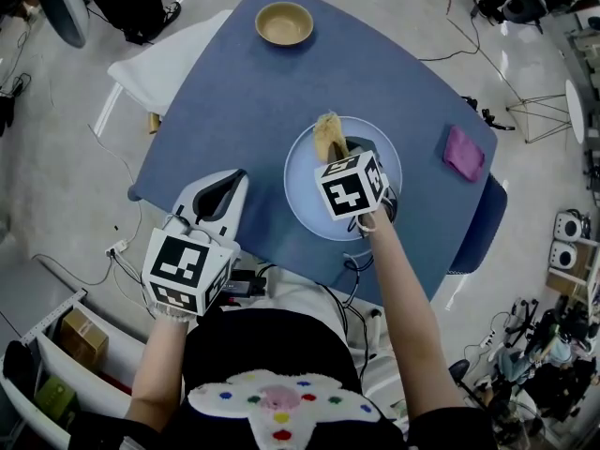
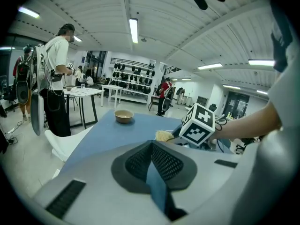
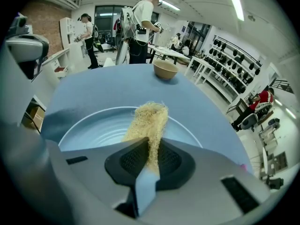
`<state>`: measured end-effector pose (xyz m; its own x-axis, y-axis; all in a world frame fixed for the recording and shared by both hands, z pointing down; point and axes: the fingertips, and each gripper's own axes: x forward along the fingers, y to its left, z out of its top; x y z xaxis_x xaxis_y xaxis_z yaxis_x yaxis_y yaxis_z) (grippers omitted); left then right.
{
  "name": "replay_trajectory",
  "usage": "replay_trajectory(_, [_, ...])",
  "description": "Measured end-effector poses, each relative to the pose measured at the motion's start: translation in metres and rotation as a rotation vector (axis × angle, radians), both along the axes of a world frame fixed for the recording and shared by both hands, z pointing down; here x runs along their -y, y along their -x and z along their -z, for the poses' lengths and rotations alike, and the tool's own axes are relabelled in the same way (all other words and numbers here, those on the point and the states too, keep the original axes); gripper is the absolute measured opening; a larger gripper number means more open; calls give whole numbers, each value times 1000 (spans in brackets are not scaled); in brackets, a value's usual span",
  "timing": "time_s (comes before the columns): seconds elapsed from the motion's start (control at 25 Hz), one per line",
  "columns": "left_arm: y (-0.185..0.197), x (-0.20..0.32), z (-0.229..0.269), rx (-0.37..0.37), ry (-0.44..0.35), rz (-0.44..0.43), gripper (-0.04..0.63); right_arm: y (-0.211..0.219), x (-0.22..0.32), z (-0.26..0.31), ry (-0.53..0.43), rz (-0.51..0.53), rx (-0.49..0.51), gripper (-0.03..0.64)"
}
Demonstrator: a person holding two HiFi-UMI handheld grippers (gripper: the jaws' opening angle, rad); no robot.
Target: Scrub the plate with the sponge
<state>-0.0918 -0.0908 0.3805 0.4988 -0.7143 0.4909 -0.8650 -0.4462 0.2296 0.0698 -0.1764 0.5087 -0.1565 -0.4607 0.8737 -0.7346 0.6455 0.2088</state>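
A pale blue plate (image 1: 302,193) lies on the blue table (image 1: 244,101). My right gripper (image 1: 339,148) is over it, shut on a straw-coloured fibrous sponge (image 1: 327,134) that reaches to the plate's far rim. In the right gripper view the sponge (image 3: 149,123) is pinched between the jaws, hanging over the plate (image 3: 93,128). My left gripper (image 1: 228,188) rests at the table's near left edge, beside the plate, shut with nothing in it. From the left gripper view, the left gripper (image 2: 151,161) points across the table; the sponge (image 2: 164,135) shows past the right gripper's marker cube (image 2: 198,124).
A tan bowl (image 1: 284,23) stands at the table's far end. A purple cloth (image 1: 463,152) lies at the right edge. A white chair (image 1: 155,68) stands at the table's left. Cables and gear cover the floor around. People stand by other tables in the background.
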Motion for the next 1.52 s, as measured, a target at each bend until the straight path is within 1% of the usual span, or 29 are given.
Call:
replay_trajectory(0.16, [2, -4, -1, -2, 0, 1, 9, 16, -10, 0, 1, 52, 24, 43])
replay_trajectory(0.56, [-2, -12, 3, -2, -5, -13, 9, 45, -42, 2, 14, 137, 77, 43])
replay_trajectory(0.92, [-6, -16, 3, -2, -13, -44, 9, 55, -79, 1, 48, 200, 111, 43])
replay_trajectory(1.16, [-11, -19, 3, -4, -18, -65, 9, 50, -107, -1, 74, 236, 96, 43])
replay_trajectory(1.36, [-15, -20, 5, -6, -22, -85, 9, 37, -125, -4, 84, 271, 44, 43])
replay_trajectory(1.52, [-20, -20, 5, -9, -25, -99, 9, 22, -136, -6, 93, 278, 1, 44])
